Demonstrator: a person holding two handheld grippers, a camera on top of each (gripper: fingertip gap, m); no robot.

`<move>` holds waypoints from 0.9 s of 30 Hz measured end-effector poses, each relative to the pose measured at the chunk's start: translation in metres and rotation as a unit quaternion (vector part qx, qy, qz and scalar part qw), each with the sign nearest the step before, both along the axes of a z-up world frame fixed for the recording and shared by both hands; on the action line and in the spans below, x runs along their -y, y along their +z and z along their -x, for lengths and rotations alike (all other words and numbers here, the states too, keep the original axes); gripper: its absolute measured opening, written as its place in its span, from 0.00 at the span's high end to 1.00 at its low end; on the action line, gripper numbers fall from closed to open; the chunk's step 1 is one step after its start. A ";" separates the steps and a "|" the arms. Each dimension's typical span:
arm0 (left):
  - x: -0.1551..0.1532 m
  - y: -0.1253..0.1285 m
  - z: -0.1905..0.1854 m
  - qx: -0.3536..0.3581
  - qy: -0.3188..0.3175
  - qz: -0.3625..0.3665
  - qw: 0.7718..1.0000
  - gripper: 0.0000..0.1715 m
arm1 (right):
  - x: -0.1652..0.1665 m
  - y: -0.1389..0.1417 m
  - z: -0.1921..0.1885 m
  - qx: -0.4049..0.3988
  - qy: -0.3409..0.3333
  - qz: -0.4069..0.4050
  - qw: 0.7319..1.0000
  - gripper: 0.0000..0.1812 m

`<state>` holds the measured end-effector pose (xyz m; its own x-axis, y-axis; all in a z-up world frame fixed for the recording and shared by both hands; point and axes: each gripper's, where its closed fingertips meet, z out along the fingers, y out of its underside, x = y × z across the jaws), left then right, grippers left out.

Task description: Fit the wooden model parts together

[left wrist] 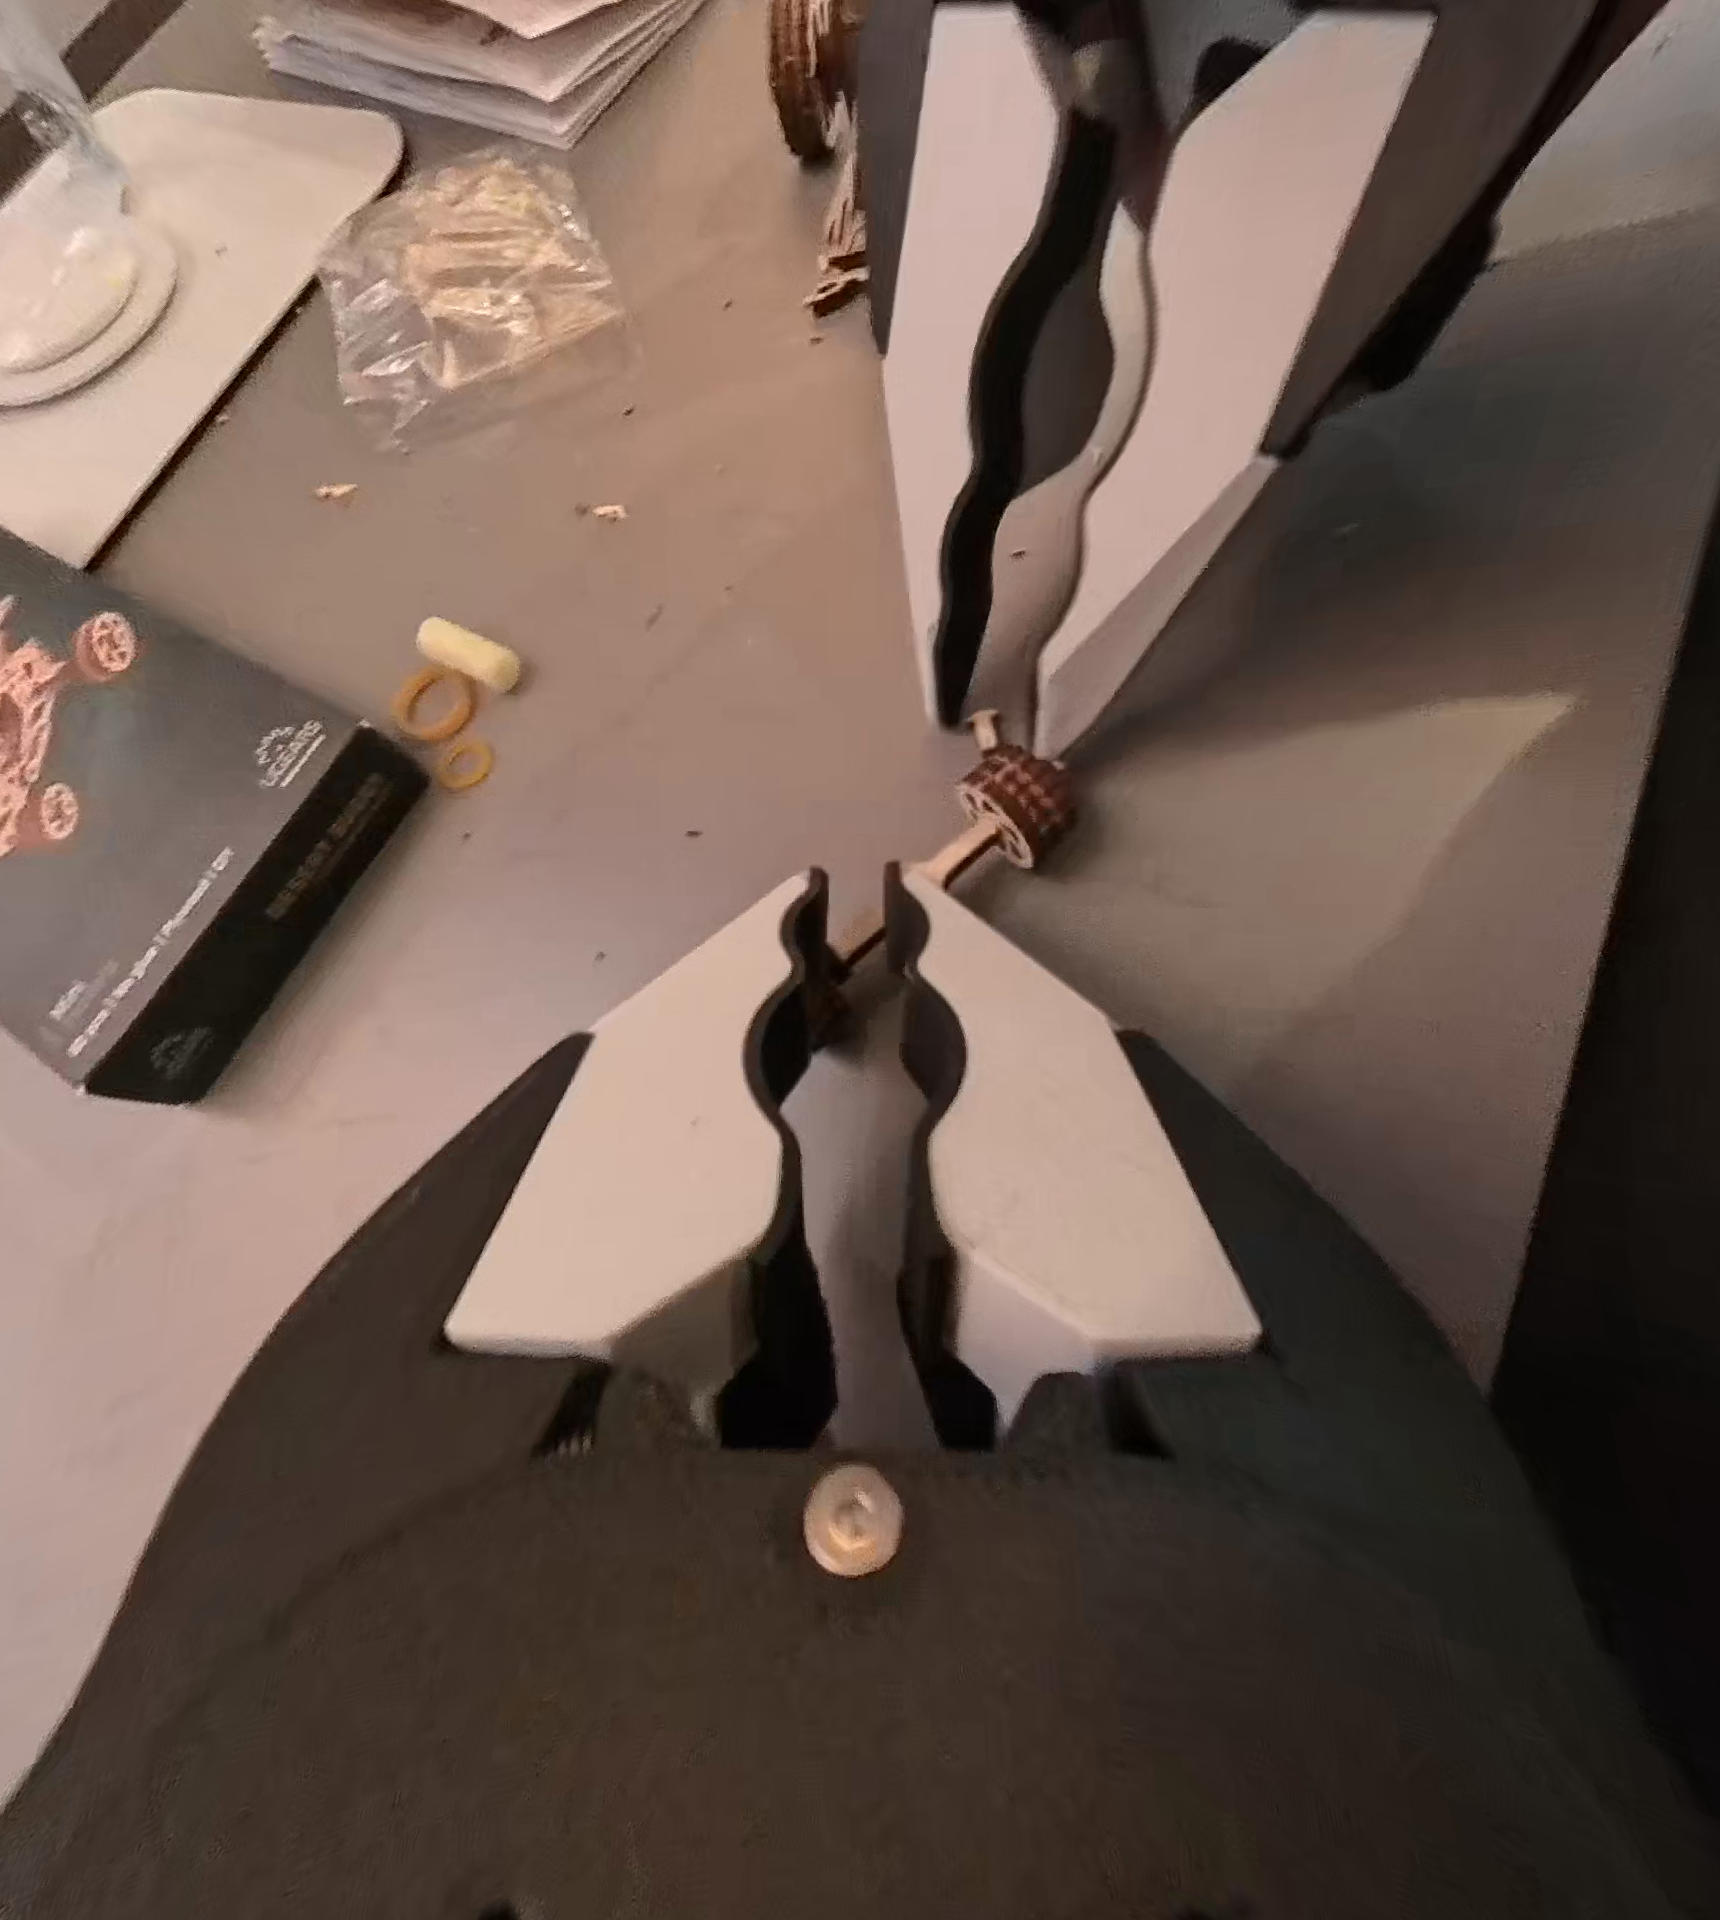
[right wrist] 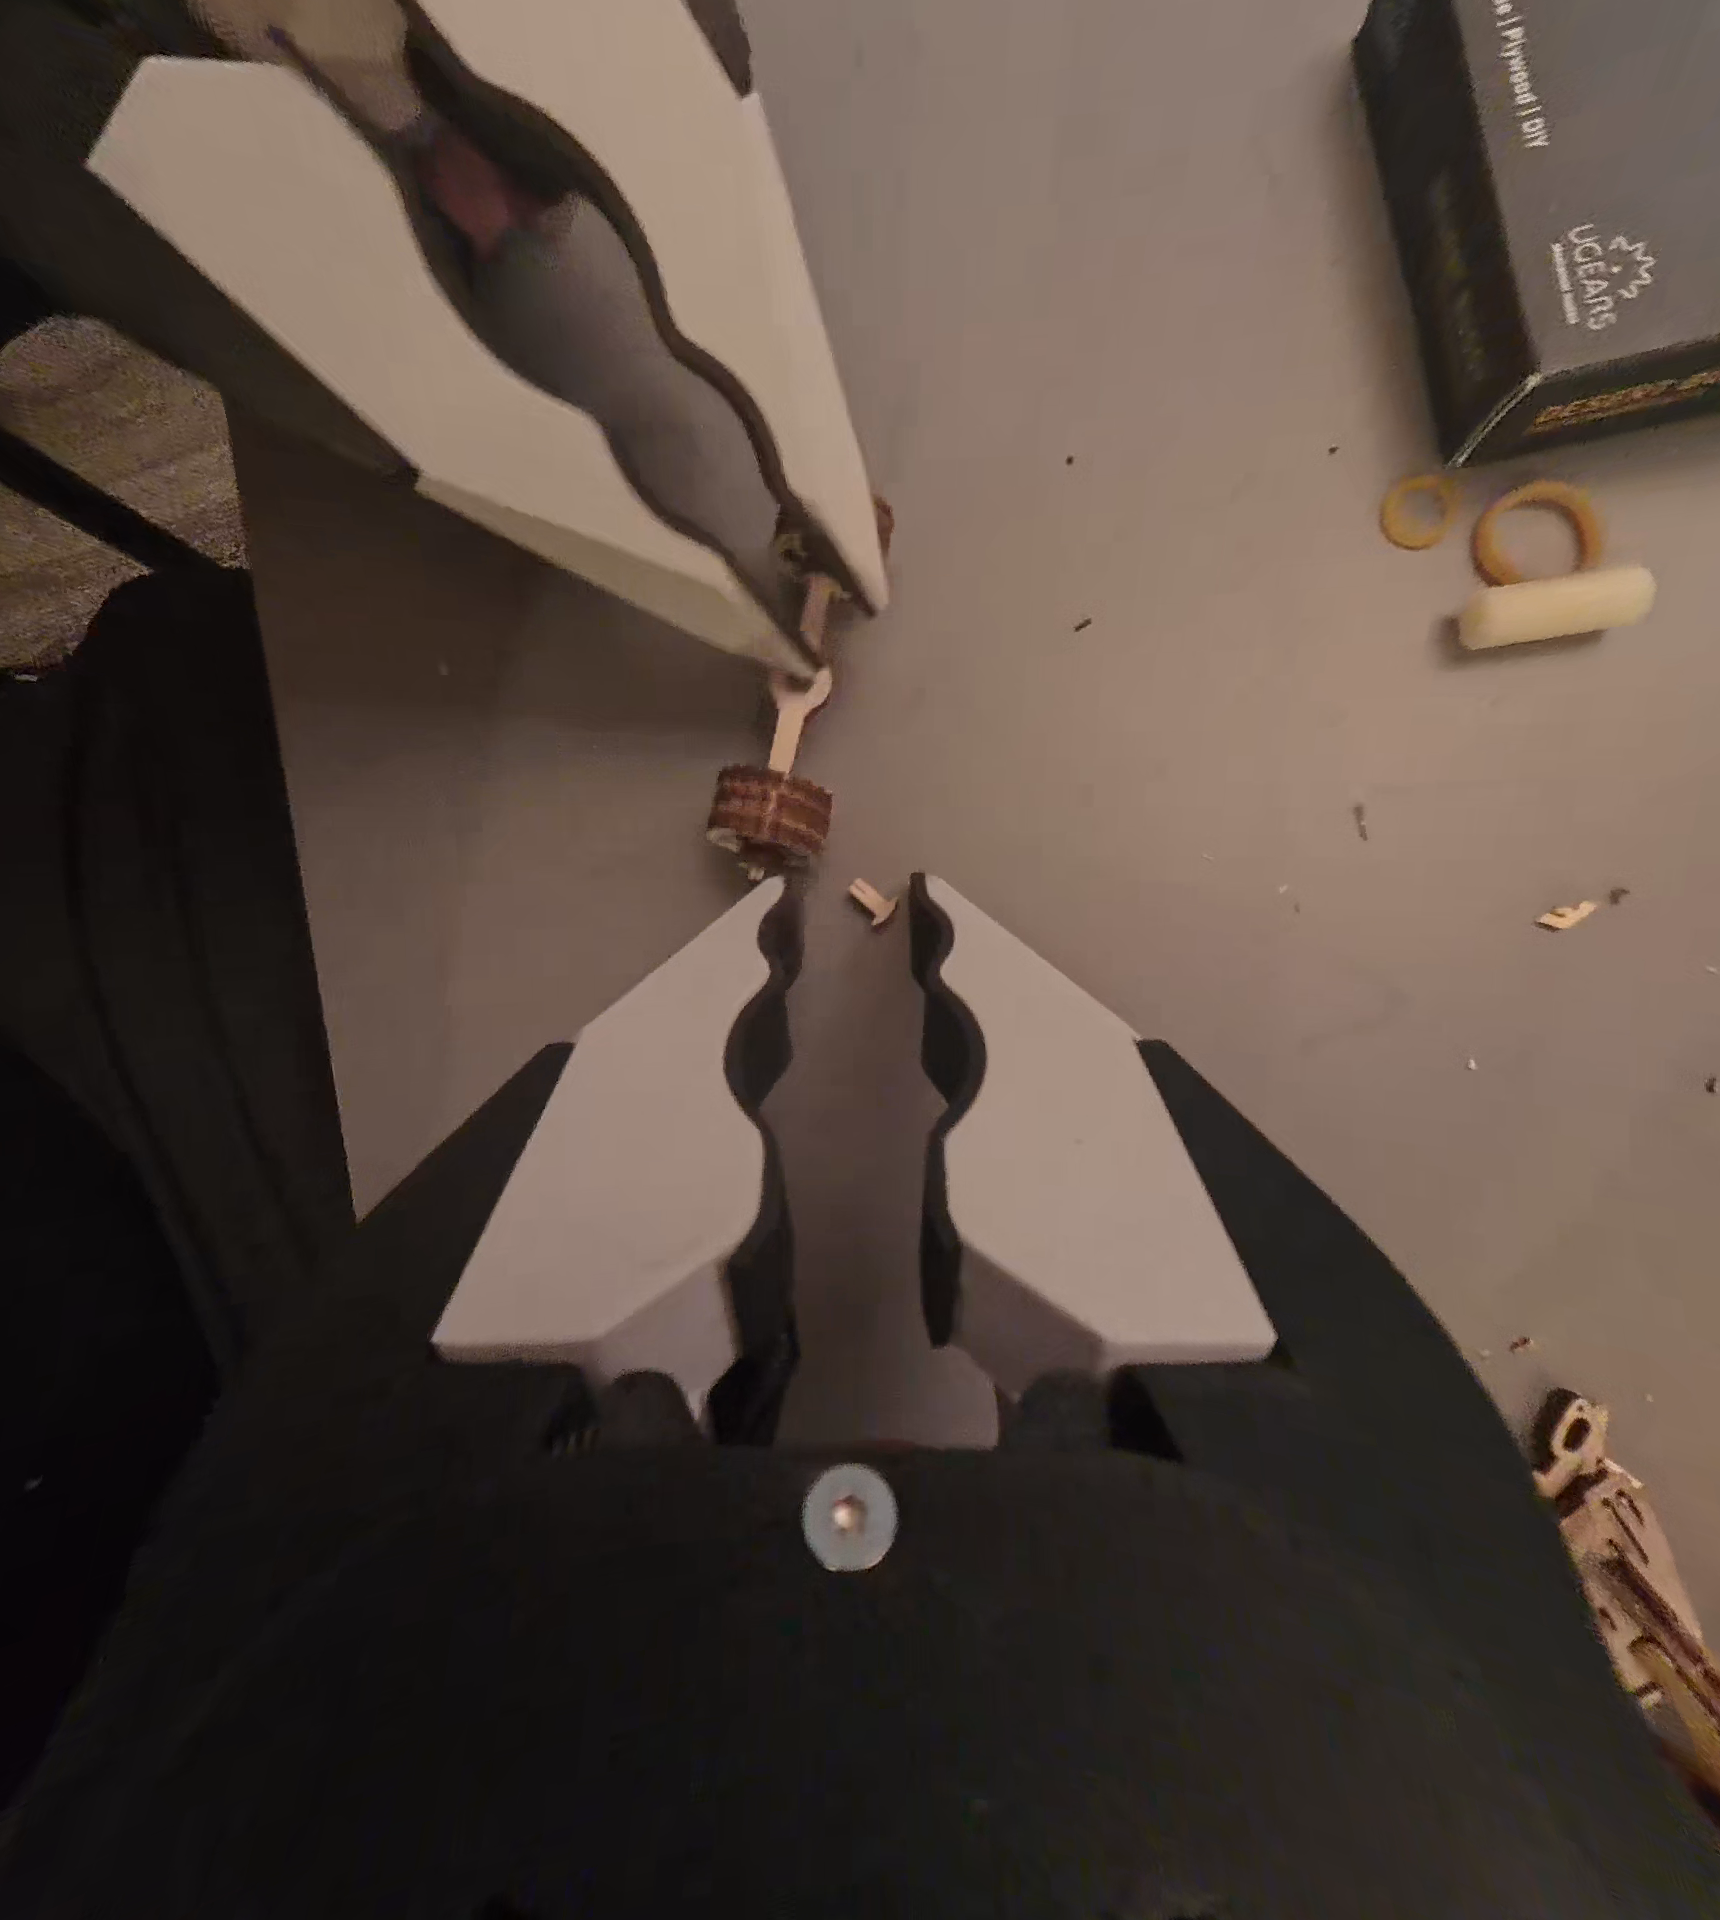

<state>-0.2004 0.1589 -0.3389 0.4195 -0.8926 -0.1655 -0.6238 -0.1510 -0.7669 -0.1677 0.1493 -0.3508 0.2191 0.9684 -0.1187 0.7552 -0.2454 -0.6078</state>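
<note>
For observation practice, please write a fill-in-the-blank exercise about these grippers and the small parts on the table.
1. The left gripper has its jaws shut on a thin wooden axle that carries a small ridged ___.
2. The right gripper has its jaws ___, gripping nothing.
3. ___ tan rings lie beside the white peg, near the black box.

Missing words: wheel; open; Two.

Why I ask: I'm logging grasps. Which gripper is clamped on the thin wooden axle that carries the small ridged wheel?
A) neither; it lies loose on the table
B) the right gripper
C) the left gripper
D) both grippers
C. The left gripper has its fingers closed on the axle, with the wheel out beyond its tips. The right gripper is open and holds nothing; the wheel sits just outside its tips.
</note>
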 end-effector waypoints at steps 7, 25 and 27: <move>-0.012 -0.004 0.014 -0.019 -0.002 -0.011 1.000 1.00 | -0.006 -0.001 -0.005 0.024 0.055 -0.037 0.997 0.90; 0.006 0.016 -0.001 0.029 -0.031 -0.014 0.999 0.92 | -0.003 -0.002 -0.005 0.027 0.108 -0.055 0.992 0.97; 0.009 0.015 -0.002 0.034 -0.030 -0.010 0.999 0.92 | -0.004 -0.002 -0.003 0.026 0.110 -0.055 0.992 0.98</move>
